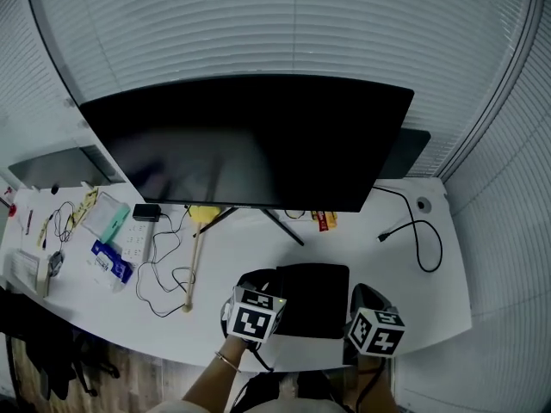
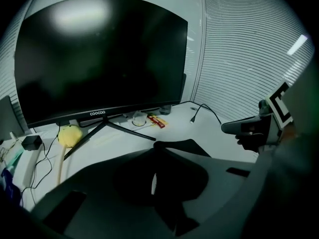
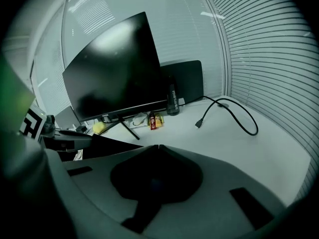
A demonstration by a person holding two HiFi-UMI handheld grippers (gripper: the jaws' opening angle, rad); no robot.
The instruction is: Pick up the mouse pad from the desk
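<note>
Grippers (image 2: 153,153) (image 3: 158,147), two, pinch one mouse pad (image 1: 312,304).

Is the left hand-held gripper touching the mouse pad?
Touching. The left gripper view shows the left hand-held gripper shut on the mouse pad, its edge pinched at the jaw tips.

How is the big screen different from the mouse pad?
The monitor is much bigger than the mouse pad. The monitor stands upright on thin legs, while the mouse pad lies nearly flat. Nothing holds the monitor, but the left gripper and right gripper pinch the mouse pad. Both are black.
</note>
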